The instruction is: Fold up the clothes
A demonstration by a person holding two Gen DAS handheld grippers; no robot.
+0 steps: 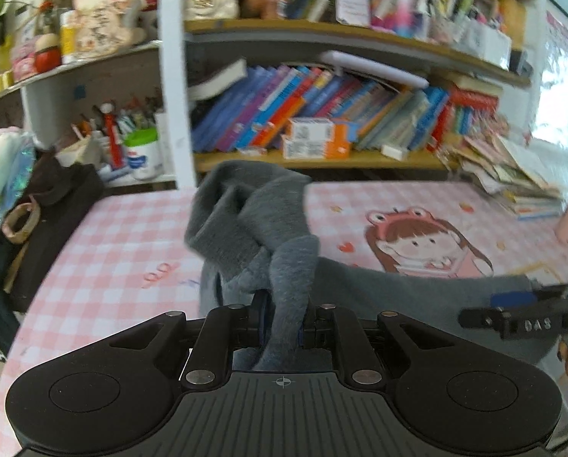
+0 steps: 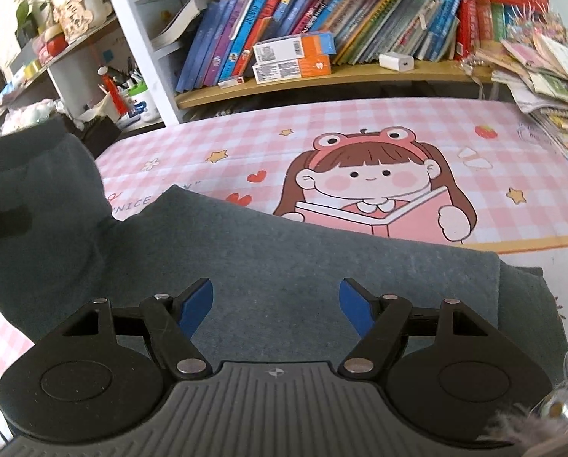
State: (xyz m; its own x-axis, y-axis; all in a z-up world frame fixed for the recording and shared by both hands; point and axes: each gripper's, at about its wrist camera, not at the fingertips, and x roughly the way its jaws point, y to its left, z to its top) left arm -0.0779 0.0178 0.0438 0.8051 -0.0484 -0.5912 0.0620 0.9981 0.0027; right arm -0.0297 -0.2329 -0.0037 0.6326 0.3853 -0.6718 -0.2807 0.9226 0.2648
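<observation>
Table under a pink checked cloth

The tablecloth (image 2: 379,122) bears a cartoon girl reading; a grey garment (image 2: 284,266) lies spread on its near part, a stack of booklets (image 2: 550,87) at its far right, dark clothing (image 1: 51,205) at its left edge.

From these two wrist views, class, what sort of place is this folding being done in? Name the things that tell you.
Probably a child's study corner at home: shelves crammed with books, a pink checked cartoon table cover, and a pen pot. The grey garment lies on the table.

The tablecloth (image 2: 177,175) reads "NICE"; the right gripper (image 1: 520,320) bears "DAS"
</observation>
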